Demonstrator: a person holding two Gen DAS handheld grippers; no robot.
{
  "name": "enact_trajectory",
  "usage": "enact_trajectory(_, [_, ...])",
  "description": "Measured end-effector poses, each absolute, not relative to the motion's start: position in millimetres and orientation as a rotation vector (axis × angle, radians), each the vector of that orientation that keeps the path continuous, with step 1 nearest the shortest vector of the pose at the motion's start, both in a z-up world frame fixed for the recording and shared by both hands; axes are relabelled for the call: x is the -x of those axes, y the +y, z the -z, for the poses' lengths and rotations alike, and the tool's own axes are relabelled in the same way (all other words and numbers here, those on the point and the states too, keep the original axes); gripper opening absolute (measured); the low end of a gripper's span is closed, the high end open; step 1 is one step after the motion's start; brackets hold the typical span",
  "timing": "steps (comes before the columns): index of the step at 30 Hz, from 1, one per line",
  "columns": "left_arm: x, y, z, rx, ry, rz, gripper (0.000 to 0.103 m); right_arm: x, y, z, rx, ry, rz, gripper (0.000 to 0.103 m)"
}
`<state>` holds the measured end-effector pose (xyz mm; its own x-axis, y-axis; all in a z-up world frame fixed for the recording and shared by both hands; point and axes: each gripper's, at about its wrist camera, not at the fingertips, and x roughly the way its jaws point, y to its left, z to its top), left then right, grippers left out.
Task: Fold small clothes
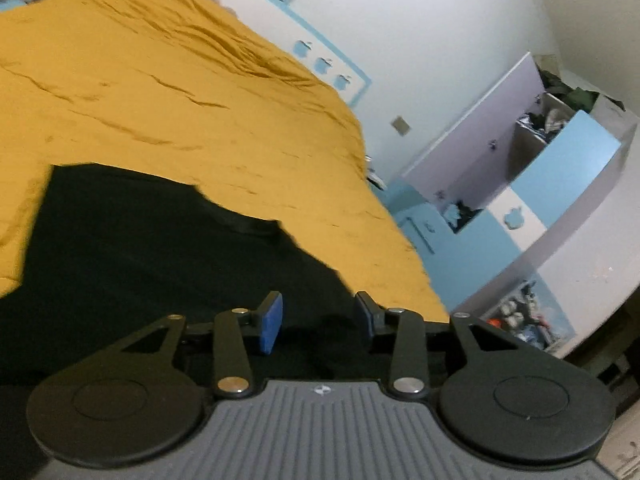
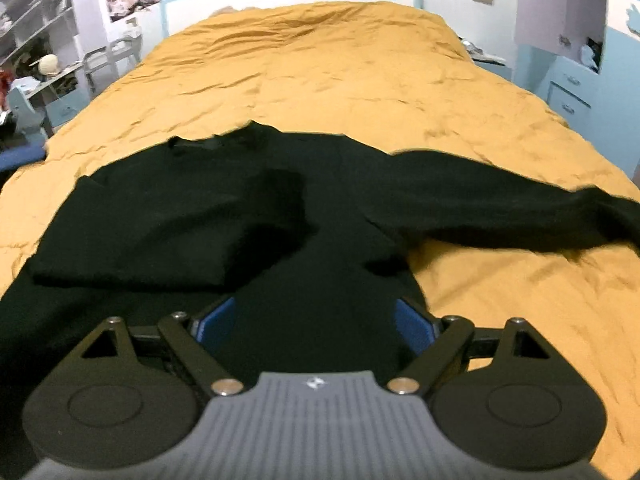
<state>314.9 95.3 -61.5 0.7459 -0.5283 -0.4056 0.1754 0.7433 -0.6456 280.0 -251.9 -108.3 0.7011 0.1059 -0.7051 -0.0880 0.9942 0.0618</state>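
The soft, limp black sweater is spread near the bed's foot edge; its outstretched sleeve is best pinched at the cuff. The left gripper is seen part-spread and the right gripper wide, nothing pinched.

Matt black cloth garment, perhaps knitted, on a wrinkled mustard fabric bedspread with slight sheen.

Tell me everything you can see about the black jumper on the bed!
The black long-sleeved jumper looks soft and knitted, plain with no picture on it. It lies flat on the mustard-yellow bedspread, neck opening towards the headboard. In the right wrist view, the sleeve on the picture's left is folded across the body, while the other sleeve stretches out to the right over the bedspread. The hem end lies nearest the cameras. Both claws are above it with their blue pads apart, and neither is pinching the cloth.
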Motion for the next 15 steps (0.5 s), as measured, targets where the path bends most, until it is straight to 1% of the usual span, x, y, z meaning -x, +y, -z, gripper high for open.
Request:
enact_trajectory(3, [-308, 104, 72, 0.600, 0.659, 0.342, 0.049, -300, -251, 113, -0.031, 0.783, -0.111, 0.082])
enact_trajectory(9, [-285, 154, 108, 0.716, 0.728, 0.204, 0.049, -368, -296, 125, -0.306, 0.813, -0.099, 0.079])
enact_trajectory(11, [-278, 168, 118, 0.753, 0.733, 0.182, 0.049, -388, -306, 129, -0.334, 0.824, -0.100, 0.078])
enact_trajectory(15, [-274, 177, 135, 0.782, 0.757, 0.160, 0.049, -421, -319, 151, -0.423, 0.909, -0.134, 0.078])
